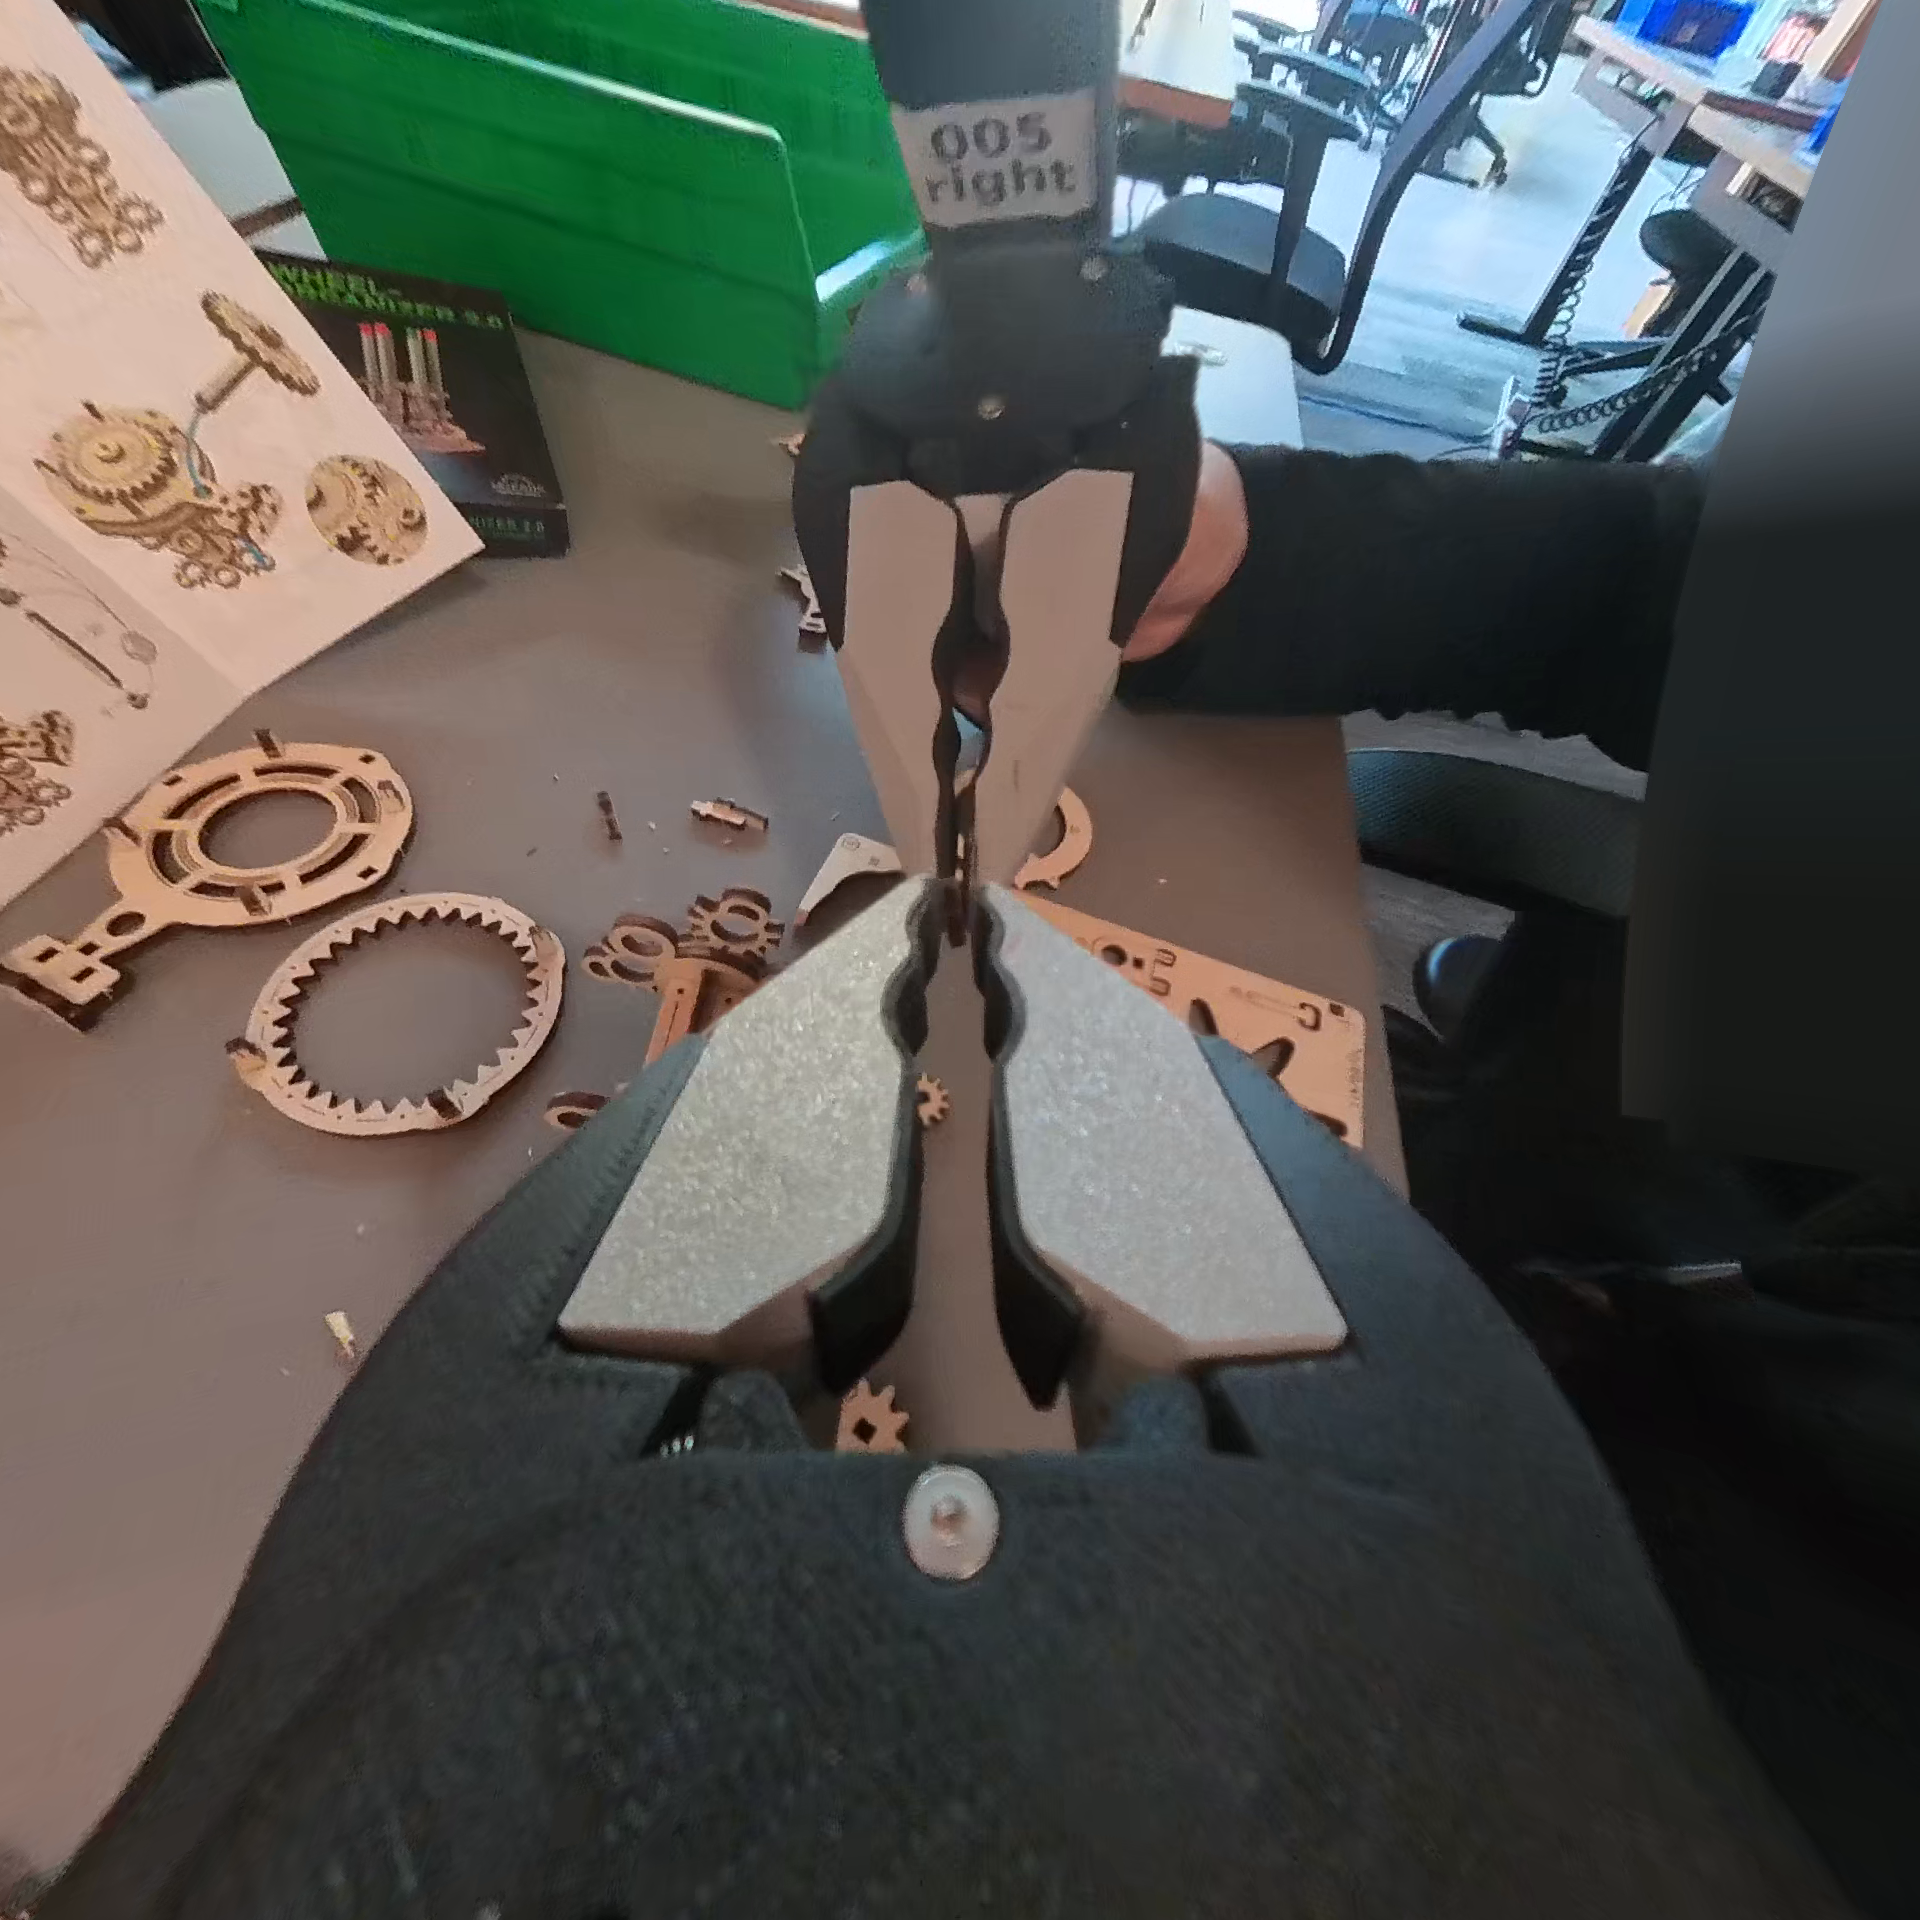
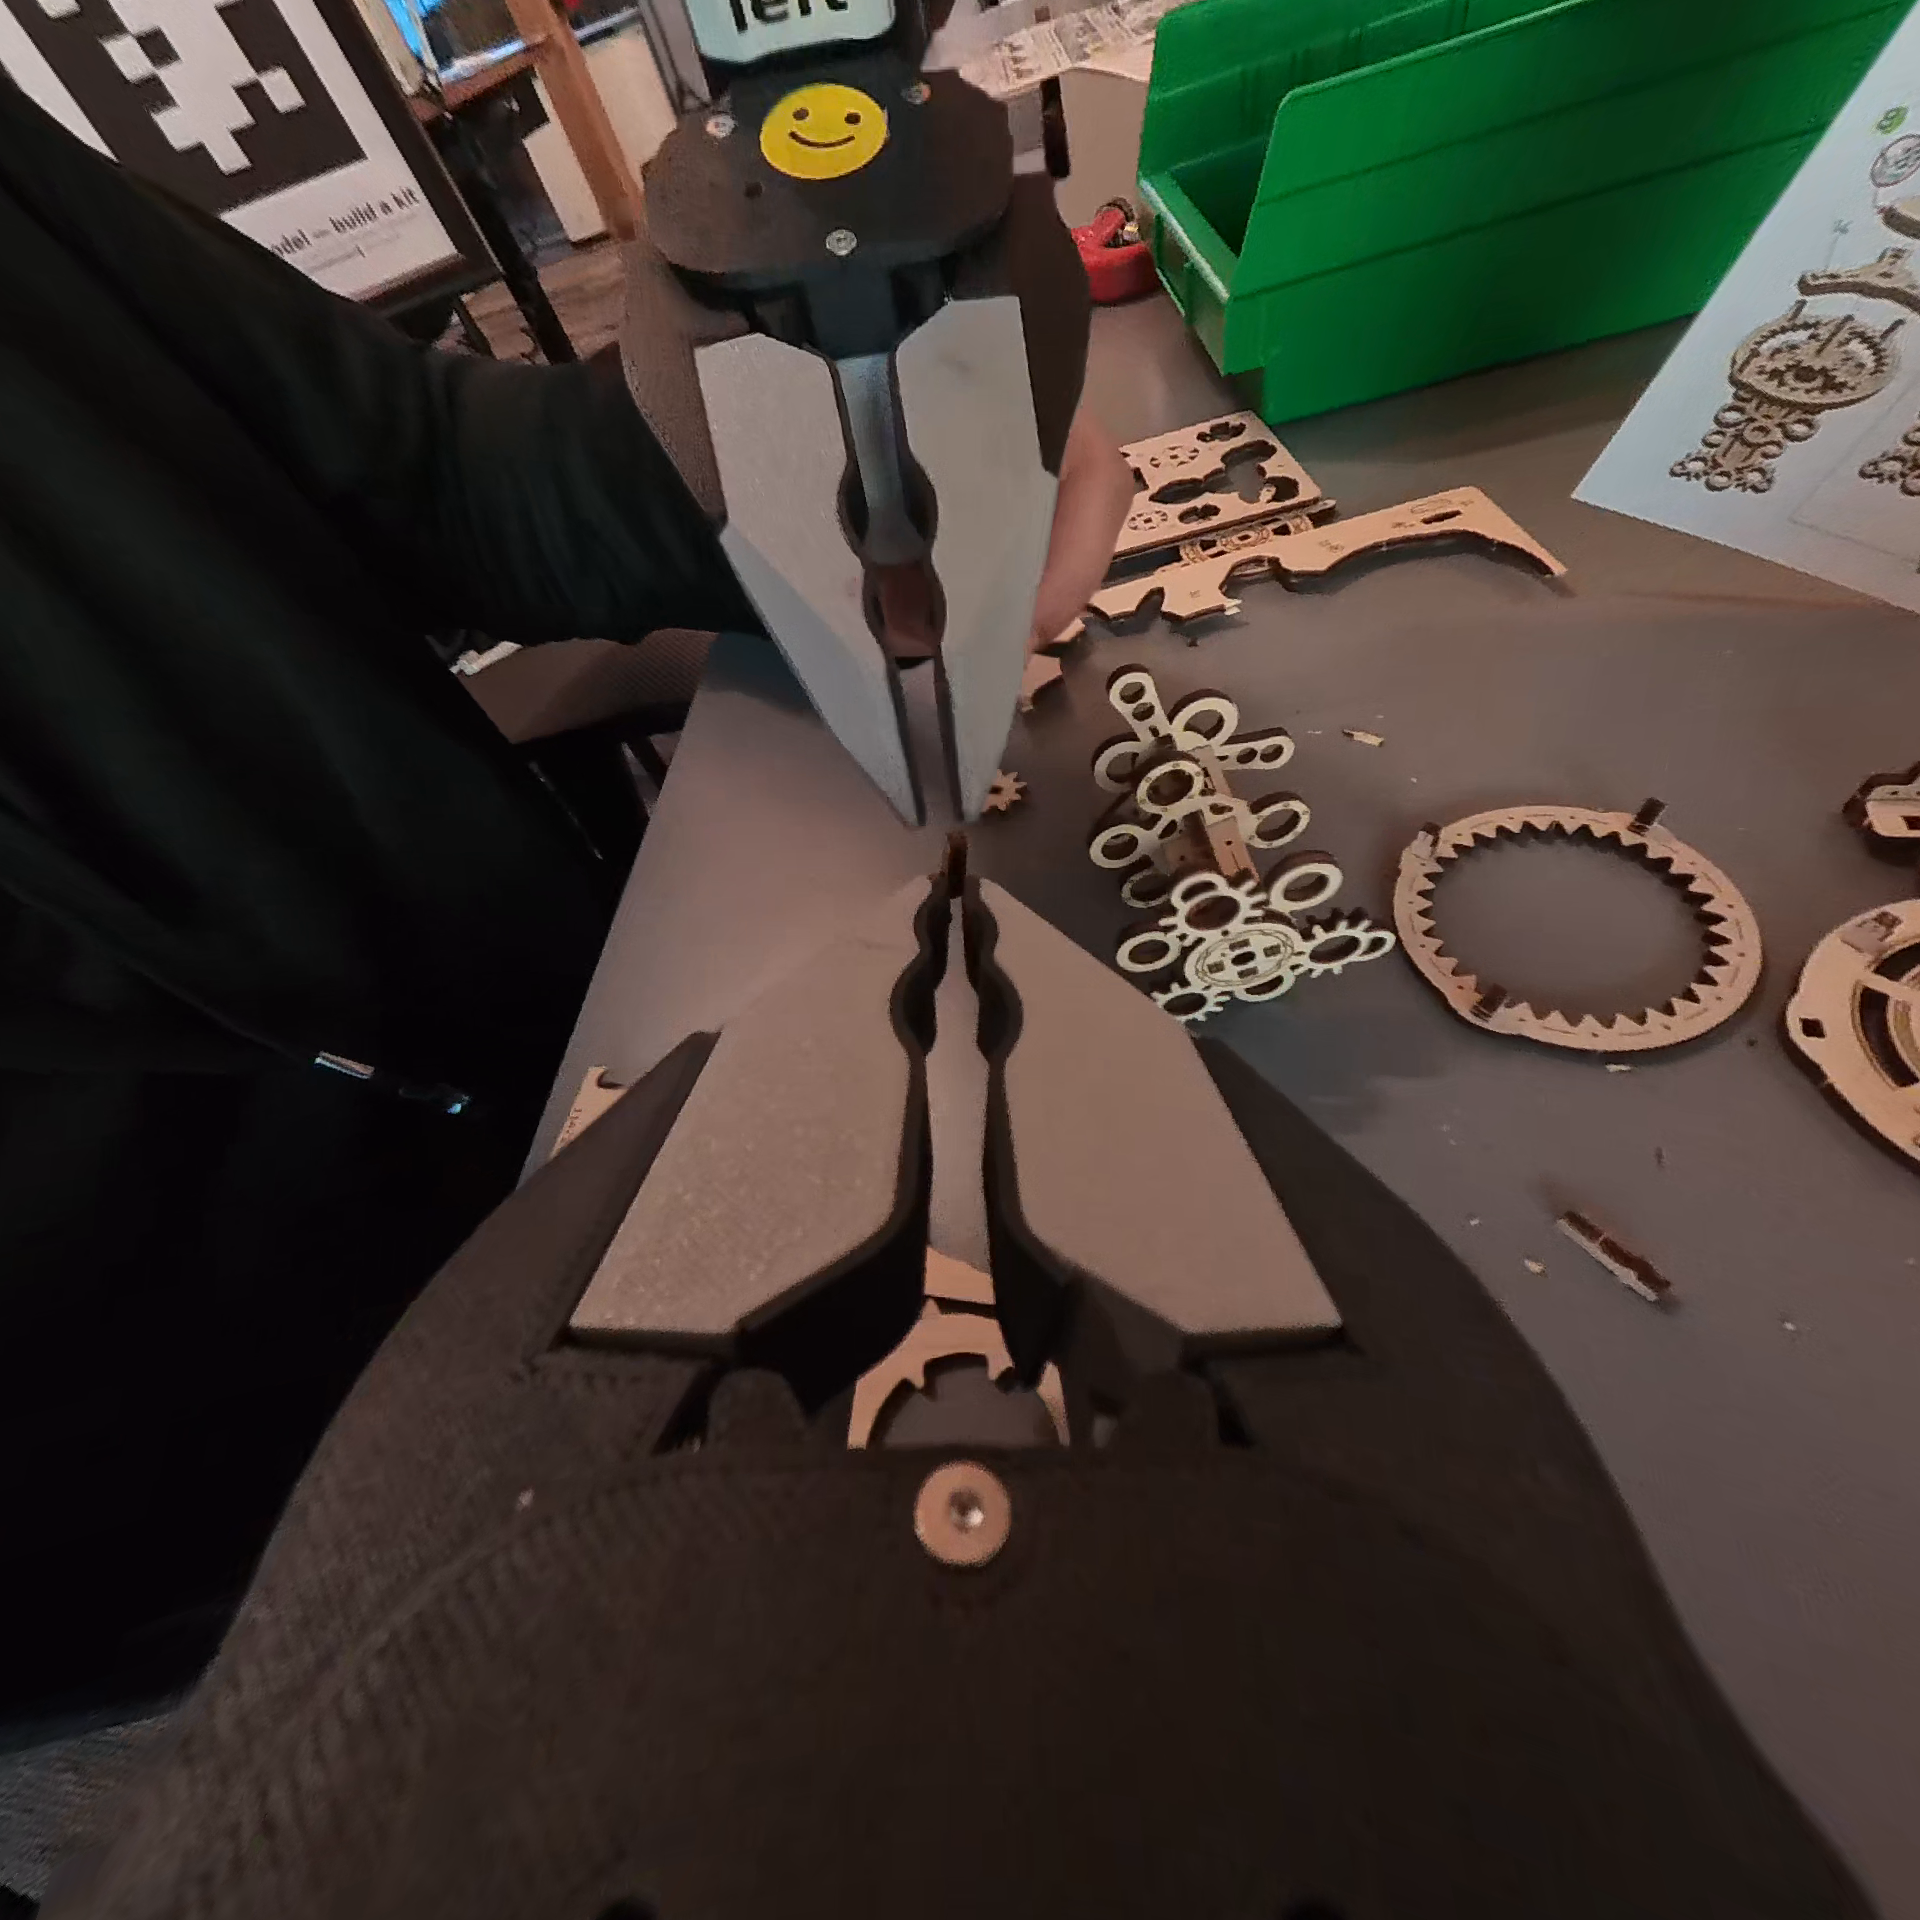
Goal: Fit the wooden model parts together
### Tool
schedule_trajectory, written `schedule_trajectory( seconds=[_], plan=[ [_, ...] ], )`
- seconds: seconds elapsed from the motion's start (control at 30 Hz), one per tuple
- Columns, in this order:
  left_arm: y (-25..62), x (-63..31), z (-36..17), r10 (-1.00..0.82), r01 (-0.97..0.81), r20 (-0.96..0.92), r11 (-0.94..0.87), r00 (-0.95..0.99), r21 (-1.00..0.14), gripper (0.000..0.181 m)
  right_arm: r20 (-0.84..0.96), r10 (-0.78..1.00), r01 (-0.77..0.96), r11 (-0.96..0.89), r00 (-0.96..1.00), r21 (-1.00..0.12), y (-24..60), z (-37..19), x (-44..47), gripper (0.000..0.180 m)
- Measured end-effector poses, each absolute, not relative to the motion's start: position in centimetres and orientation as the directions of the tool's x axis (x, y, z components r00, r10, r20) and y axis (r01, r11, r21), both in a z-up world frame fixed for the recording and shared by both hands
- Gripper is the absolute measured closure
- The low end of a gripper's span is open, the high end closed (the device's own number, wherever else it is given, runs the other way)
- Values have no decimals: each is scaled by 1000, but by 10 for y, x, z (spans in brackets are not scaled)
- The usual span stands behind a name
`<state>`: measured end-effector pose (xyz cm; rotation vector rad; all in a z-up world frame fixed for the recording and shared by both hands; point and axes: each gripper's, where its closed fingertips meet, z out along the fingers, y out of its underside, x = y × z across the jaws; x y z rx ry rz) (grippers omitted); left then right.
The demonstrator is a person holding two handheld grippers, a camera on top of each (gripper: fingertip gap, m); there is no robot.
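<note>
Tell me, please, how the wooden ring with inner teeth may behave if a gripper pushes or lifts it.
The toothed ring lies flat on the table, so it would probably slide, not roll. It looks thin and hollow, likely light. Its narrow band may crack if squeezed hard.

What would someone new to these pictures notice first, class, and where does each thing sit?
The two grippers meet tip to tip mid-frame, the left gripper facing the right gripper above the grey table. Beside them lies a toothed wooden ring, with a green bin at the back.
</note>
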<state>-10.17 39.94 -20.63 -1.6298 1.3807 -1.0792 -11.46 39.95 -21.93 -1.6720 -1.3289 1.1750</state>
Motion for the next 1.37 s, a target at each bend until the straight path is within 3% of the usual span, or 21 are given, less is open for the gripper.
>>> schedule_trajectory(
  seconds=[0.33, 0.63, 1.37],
  plan=[
    [403, -102, -228, -987, -457, 138, -161, 83, -875, 181, -178, 978, 452, -209, 109, -867, 403, -239, -116, 180],
    [402, -109, -258, -992, -585, 76, -119, 98, -802, 181, -67, 991, 631, -124, 112, -766, 402, -270, -120, 180],
    [403, -111, -262, -985, -585, 116, -167, 124, -794, 180, -37, 997, 661, -78, 75, -746, 403, -273, -122, 180]
  ],
)
